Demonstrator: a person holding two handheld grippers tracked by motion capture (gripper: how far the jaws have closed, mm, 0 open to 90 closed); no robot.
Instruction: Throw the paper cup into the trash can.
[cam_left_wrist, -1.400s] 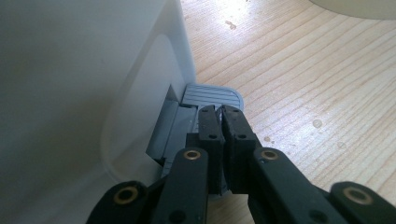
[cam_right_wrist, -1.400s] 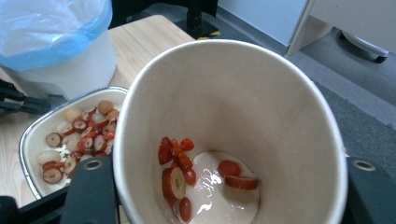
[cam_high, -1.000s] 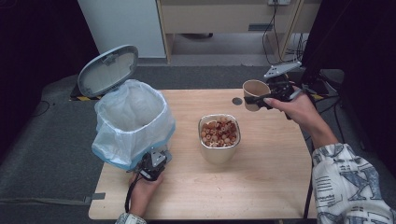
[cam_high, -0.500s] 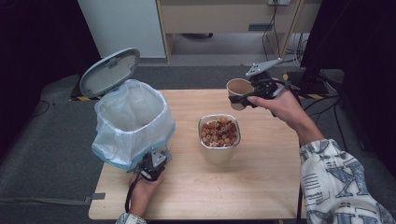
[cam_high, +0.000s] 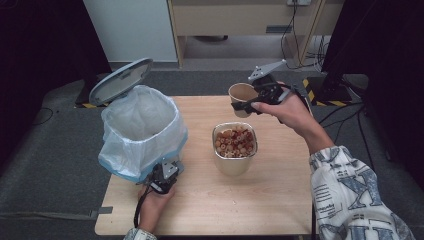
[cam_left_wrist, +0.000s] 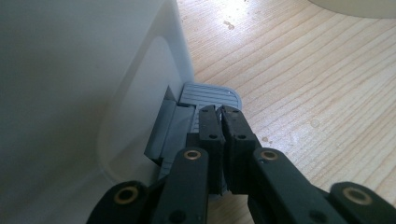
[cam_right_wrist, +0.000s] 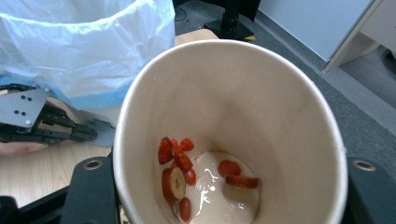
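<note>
Right tool (cam_high: 245, 106) is gripping a paper cup (cam_high: 242, 93) above the table's (cam_high: 280, 200) far edge; left tool (cam_left_wrist: 220, 115), jaws closed, is pressing the bin pedal (cam_left_wrist: 210, 95).

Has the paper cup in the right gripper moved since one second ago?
Yes. The paper cup has travelled left across the high view, from beyond the table's right edge to above the far side of the metal bowl.
</note>
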